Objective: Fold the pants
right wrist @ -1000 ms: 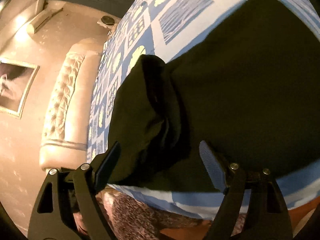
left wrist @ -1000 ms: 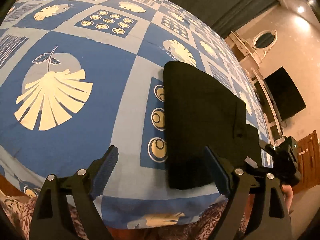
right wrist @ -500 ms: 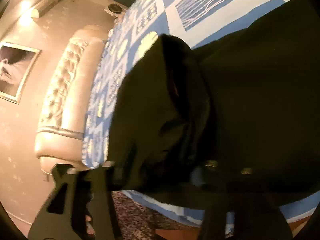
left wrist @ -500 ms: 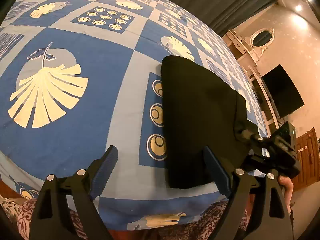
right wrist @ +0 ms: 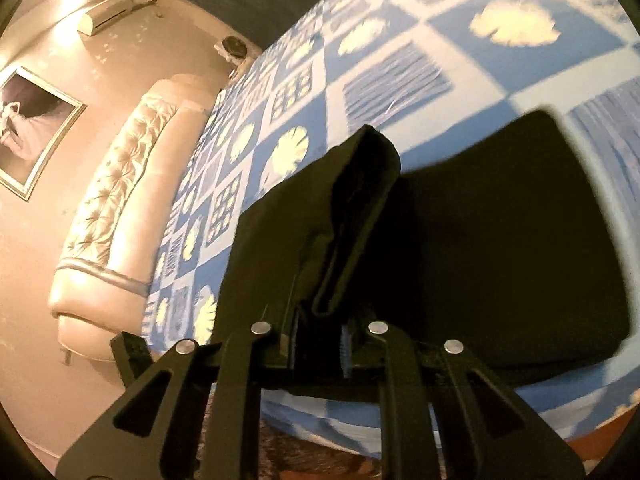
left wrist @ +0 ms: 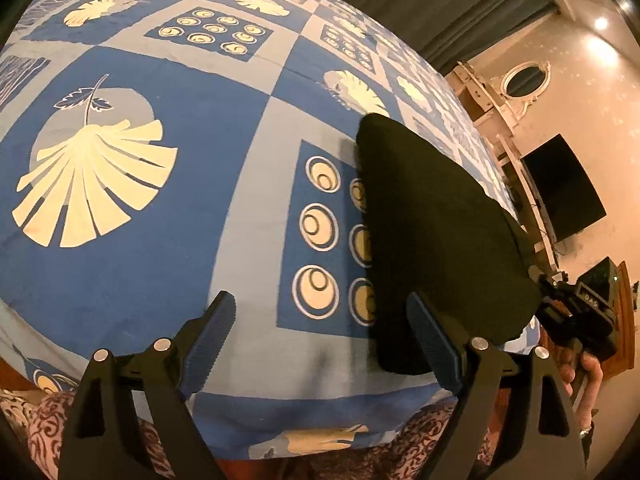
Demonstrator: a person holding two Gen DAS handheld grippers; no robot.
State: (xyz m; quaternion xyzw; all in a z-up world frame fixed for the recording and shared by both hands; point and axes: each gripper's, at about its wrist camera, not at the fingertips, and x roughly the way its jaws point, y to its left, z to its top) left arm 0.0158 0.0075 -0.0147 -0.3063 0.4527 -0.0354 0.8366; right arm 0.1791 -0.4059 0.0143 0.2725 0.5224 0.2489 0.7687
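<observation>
Folded black pants point(left wrist: 432, 232) lie on the blue patterned bedsheet point(left wrist: 160, 240), near its front edge. My left gripper point(left wrist: 320, 304) hovers open over the sheet just left of the pants, and its right finger overlaps their near corner. In the right wrist view, my right gripper point(right wrist: 320, 332) has its jaws closing on a raised fold point(right wrist: 352, 200) of the pants point(right wrist: 500, 260). The cloth is pinched between the pads and lifted off the bed. The rest of the pants stays flat to the right.
A padded cream headboard point(right wrist: 120, 184) stands at the bed's far end, with a framed picture point(right wrist: 28, 128) on the wall. A dark television point(left wrist: 560, 192) hangs on the right wall. The hand point(left wrist: 588, 376) holding the right gripper shows at the bed's edge.
The right gripper went from open around the pants' edge to closed on it, then rose, pulling a fold of cloth upward. The left gripper stayed in place, open.
</observation>
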